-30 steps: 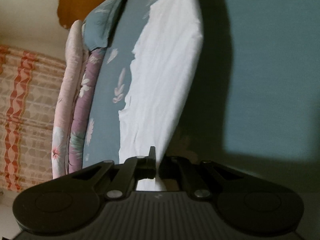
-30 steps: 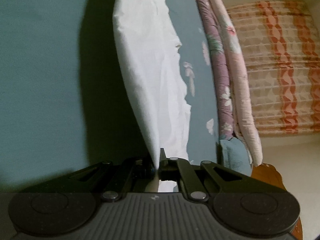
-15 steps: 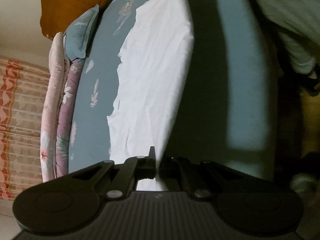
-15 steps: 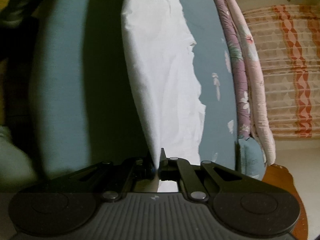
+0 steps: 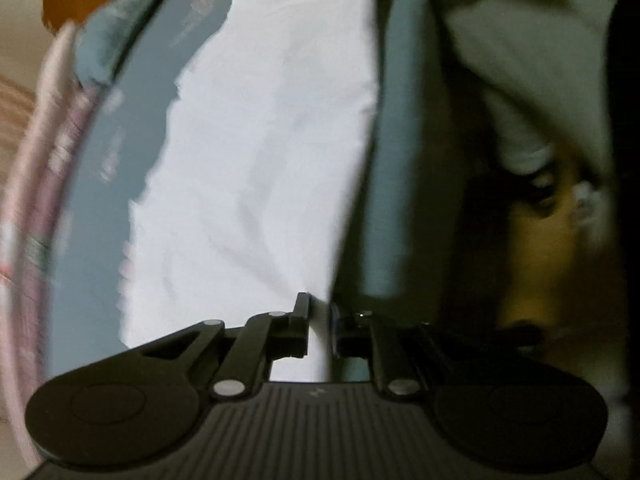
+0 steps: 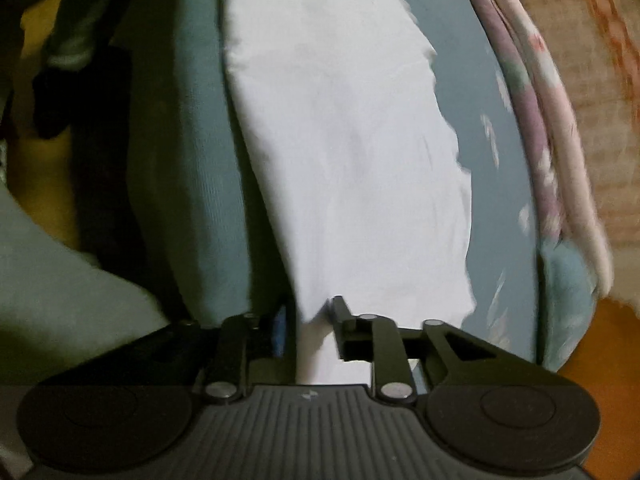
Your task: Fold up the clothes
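The left claw (image 5: 319, 320) is opening its jaws. There is a small gap now, and the white cloth (image 5: 260, 152) runs right through that gap. The cloth looks loose between the two fingers, and I cannot tell if a pad touches it. The right claw (image 6: 310, 320) is opening too, and its gap is a bit wider. The same white cloth (image 6: 344, 152) hangs down between its fingers, nearer to the finger on the right. A little blue pad shows on the finger at the left. From each claw the cloth goes up toward 12 o'clock and gets wider. It lies flat on the bed (image 5: 92, 216), which has a grey-blue sheet with small pale leaf shapes. In the left claw's view the sheet shows at 9 o'clock of the cloth, and a folded edge of the cloth stands along its 3 o'clock side. Past that edge is a strip of plain blue sheet in shadow. Farther out at 2 o'clock is a person's pale sleeve (image 5: 528, 80). At 10 o'clock is a blue pillow (image 5: 108, 44), and beside the bed is a pink and purple flowery blanket (image 5: 52, 152), all smeared. In the right claw's view the blanket (image 6: 540, 120) runs down the 2 o'clock side, and the pillow (image 6: 560, 292) sits at 4 o'clock.
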Available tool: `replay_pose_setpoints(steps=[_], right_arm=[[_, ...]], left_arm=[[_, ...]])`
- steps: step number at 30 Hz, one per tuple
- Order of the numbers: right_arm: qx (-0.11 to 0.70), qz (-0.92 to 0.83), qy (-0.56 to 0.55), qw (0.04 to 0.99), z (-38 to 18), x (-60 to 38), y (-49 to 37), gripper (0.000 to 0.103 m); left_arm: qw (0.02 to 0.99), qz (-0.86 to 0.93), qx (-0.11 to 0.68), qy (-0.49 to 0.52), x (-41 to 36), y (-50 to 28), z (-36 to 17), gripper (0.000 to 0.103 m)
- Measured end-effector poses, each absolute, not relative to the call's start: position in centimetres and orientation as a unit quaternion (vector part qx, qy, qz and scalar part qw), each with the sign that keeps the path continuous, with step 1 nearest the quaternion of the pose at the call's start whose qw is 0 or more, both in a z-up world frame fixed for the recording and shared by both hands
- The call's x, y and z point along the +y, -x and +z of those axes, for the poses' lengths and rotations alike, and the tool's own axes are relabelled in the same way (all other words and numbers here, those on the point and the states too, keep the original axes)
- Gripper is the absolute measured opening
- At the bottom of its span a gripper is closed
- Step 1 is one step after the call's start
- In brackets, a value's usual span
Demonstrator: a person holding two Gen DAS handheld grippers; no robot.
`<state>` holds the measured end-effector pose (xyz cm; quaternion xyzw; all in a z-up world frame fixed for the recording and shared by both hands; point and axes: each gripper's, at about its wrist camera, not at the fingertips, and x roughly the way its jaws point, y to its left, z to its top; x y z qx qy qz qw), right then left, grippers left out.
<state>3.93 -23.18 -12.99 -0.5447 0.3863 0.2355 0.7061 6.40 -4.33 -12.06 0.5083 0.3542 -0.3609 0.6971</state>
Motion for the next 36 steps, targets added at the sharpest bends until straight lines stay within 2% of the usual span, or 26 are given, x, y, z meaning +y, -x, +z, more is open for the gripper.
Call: replay_pose_setpoints(steps=[4, 7, 8, 11, 15, 18, 19, 20, 22, 26, 29, 36], right_arm=[[0.430, 0.248, 0.456, 0.739, -9.2, -26.2, -4.4, 0.035], [0.428, 0.237, 0.385, 0.783, -6.5, -27.9, -5.4, 0.040], [0.423, 0.228, 0.358, 0.800, -5.8, -28.4, -5.9, 0.045], [0.425, 0.202, 0.267, 0.841, -5.9, -29.6, -8.1, 0.046], [0.451, 0.181, 0.151, 0.861, -9.2, -30.9, -9.8, 0.046], [0.470, 0.159, 0.111, 0.861, -12.0, -32.5, -8.3, 0.047], [0.466, 0.160, 0.094, 0.865, -12.2, -33.3, -7.7, 0.049], [0.469, 0.157, 0.084, 0.865, -12.1, -33.8, -7.4, 0.049], [0.466, 0.143, 0.092, 0.868, -11.6, -34.0, -7.0, 0.051], [0.434, 0.122, 0.094, 0.888, -9.6, -33.4, -7.5, 0.053], [0.396, 0.118, 0.061, 0.908, -8.8, -32.5, -9.1, 0.063], [0.393, 0.049, -0.035, 0.918, -12.8, -33.2, -12.2, 0.065]], left_arm=[[0.728, -0.356, 0.383, -0.444, -1.8, -7.7, -8.2, 0.016], [0.777, -0.334, 0.381, -0.373, -0.6, -9.9, -5.8, 0.040], [0.790, -0.333, 0.381, -0.346, -0.5, -10.7, -5.5, 0.043], [0.816, -0.332, 0.386, -0.273, -1.0, -13.1, -5.9, 0.044], [0.810, -0.325, 0.425, -0.240, -1.7, -13.9, -9.3, 0.044], [0.804, -0.318, 0.452, -0.218, -1.5, -14.1, -11.6, 0.045], [0.804, -0.315, 0.459, -0.211, -0.8, -13.9, -12.1, 0.049], [0.806, -0.312, 0.463, -0.197, 0.1, -13.7, -12.1, 0.057], [0.805, -0.302, 0.472, -0.197, 1.2, -13.7, -11.8, 0.064], [0.823, -0.280, 0.445, -0.214, 1.7, -14.4, -10.0, 0.067], [0.843, -0.279, 0.420, -0.187, 1.1, -15.9, -8.9, 0.075], [0.860, -0.249, 0.428, -0.120, 1.1, -19.7, -12.0, 0.075]])
